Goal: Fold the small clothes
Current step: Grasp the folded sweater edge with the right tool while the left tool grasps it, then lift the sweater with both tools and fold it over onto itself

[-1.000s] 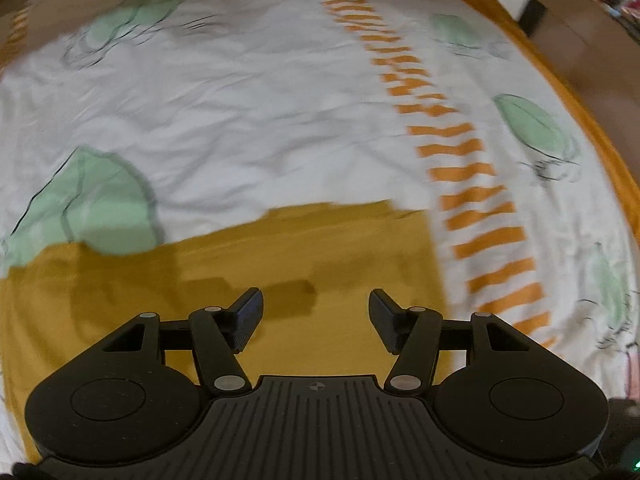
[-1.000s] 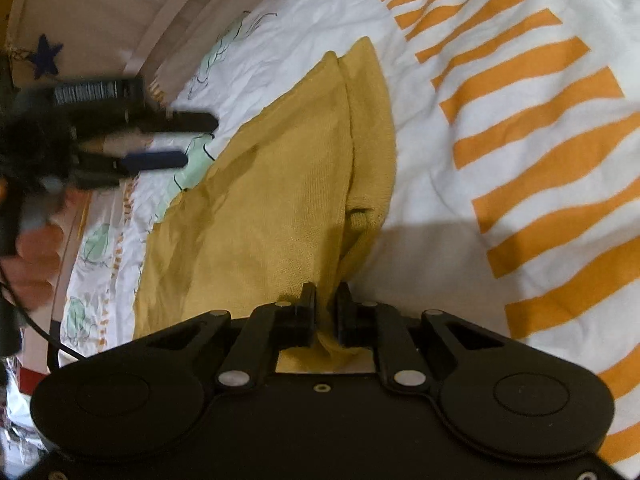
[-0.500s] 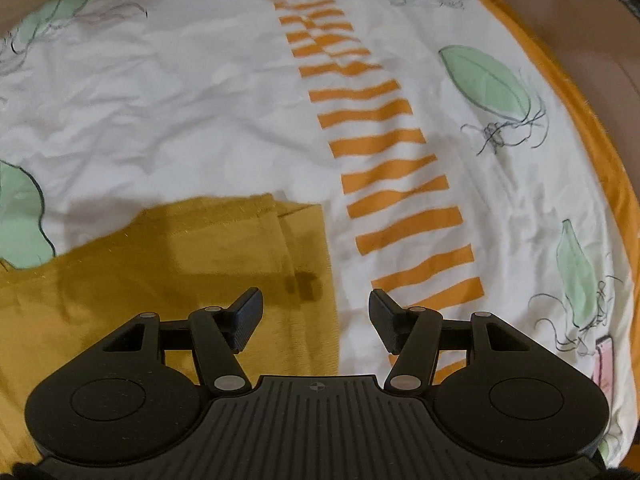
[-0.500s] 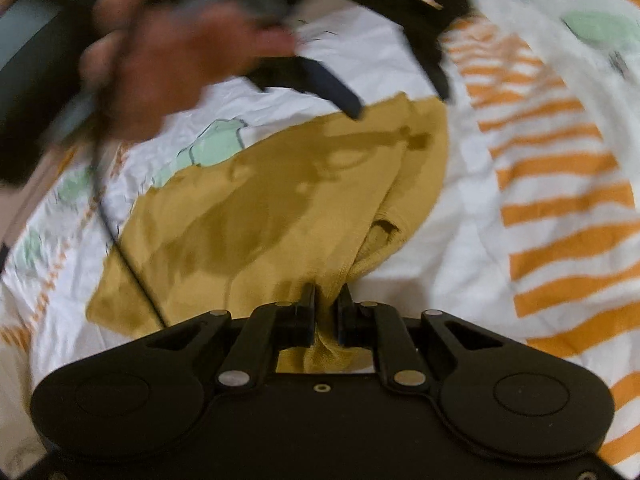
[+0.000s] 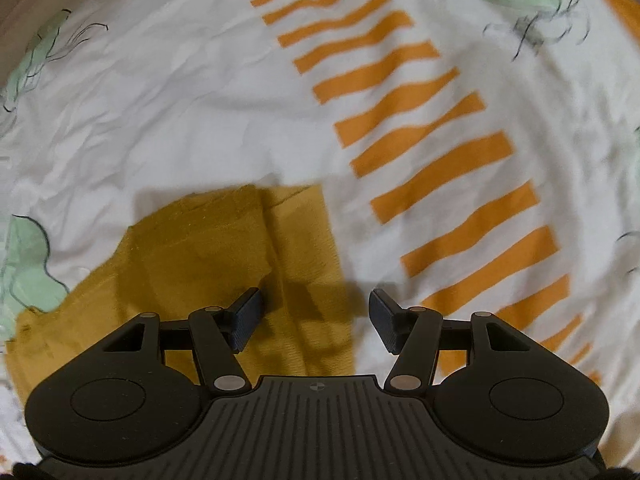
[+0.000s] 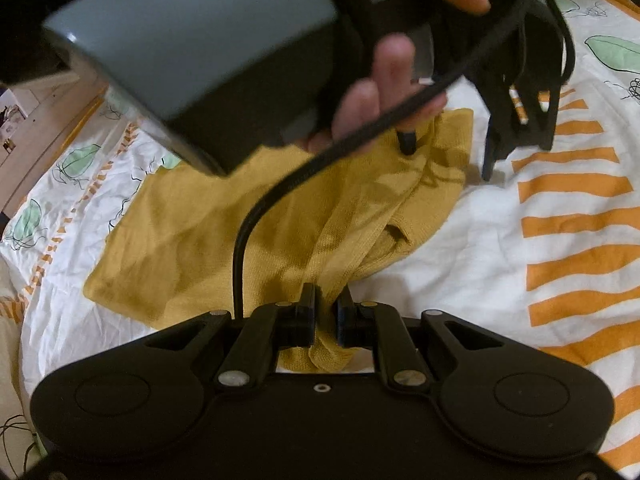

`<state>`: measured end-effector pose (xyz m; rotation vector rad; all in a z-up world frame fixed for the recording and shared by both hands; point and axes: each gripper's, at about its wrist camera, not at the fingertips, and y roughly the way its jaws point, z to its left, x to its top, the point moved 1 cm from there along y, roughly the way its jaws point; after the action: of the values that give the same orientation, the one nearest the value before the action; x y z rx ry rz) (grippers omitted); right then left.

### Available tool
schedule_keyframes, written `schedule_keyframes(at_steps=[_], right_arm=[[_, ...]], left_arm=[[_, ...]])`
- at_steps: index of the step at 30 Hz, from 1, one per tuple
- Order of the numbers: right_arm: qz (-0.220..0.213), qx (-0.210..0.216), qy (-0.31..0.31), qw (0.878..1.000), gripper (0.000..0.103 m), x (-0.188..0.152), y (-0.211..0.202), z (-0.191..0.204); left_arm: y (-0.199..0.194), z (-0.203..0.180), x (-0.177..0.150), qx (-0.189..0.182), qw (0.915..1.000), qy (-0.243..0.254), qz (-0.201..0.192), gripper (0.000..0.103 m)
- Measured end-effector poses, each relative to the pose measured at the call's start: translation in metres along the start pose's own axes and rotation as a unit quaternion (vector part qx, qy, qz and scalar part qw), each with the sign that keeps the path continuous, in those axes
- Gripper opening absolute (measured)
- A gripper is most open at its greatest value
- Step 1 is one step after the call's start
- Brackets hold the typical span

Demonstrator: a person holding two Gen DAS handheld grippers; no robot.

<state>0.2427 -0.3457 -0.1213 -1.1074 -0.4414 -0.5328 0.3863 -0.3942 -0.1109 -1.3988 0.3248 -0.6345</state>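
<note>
A small mustard-yellow knit garment (image 6: 248, 232) lies on the printed bed sheet, partly folded, with a doubled edge on its right side. My right gripper (image 6: 326, 312) is shut on the garment's near edge, cloth bunched between its fingers. My left gripper (image 5: 316, 316) is open and empty, low over the garment's corner (image 5: 304, 248), one finger above the cloth and one above the sheet. In the right wrist view the left gripper (image 6: 516, 132) and the hand holding it hang over the garment's far corner and hide part of it.
The white sheet (image 5: 180, 100) has orange stripes (image 5: 440, 184) and green leaf prints (image 5: 28, 264). A black cable (image 6: 280, 196) hangs across the garment in the right wrist view. A wooden bed frame (image 6: 44, 120) runs along the far left.
My left gripper has moved across the garment toward its striped-side corner and come lower, still open. My right gripper has kept its hold on the near edge.
</note>
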Motion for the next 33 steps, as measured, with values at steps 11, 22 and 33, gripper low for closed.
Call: schedule_keyframes(at_steps=[11, 22, 33], right_arm=[[-0.015, 0.014, 0.020, 1.000, 0.019, 0.004, -0.009, -0.006], [-0.056, 0.043, -0.006, 0.997, 0.017, 0.008, -0.026, 0.033], [-0.066, 0.069, -0.013, 0.995, 0.016, 0.013, -0.013, 0.093]], left_arm=[[-0.023, 0.027, -0.022, -0.016, 0.9965, 0.021, -0.080, 0.008], [-0.084, 0.105, -0.050, -0.065, 0.9853, -0.026, -0.156, 0.008], [-0.110, 0.197, -0.096, -0.075, 0.9773, -0.064, -0.188, 0.008]])
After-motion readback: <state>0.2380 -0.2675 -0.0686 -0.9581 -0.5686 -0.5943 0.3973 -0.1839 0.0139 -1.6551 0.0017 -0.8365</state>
